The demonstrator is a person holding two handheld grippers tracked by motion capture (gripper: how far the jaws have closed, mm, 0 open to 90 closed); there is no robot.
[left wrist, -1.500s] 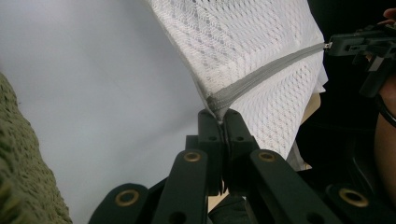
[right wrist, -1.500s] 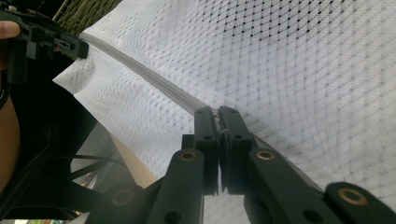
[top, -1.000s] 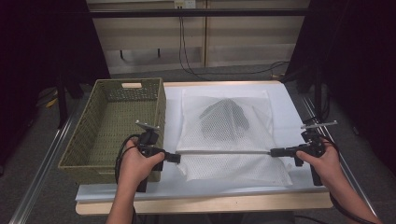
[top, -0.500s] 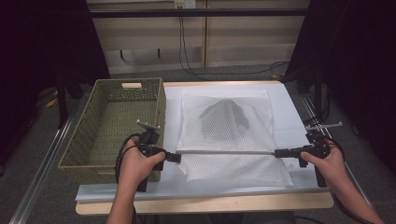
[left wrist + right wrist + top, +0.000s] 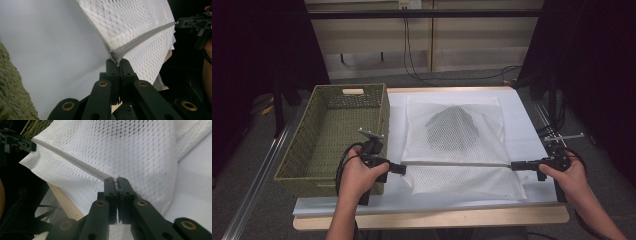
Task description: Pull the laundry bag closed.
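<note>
Left claw [image 5: 398, 169] and right claw [image 5: 518, 165] each clench an end of the bag's [image 5: 462, 145] zipper [image 5: 457, 163]; keep it taut and level.

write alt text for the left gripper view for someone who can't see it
The left gripper, jaws shut, pinches the corner of a white mesh laundry bag at the end of its grey zipper. The zipper runs taut to the right gripper at upper right; a green woven basket edges in lower left.

White mesh bag [image 5: 462, 150], green basket [image 5: 337, 132]
</note>
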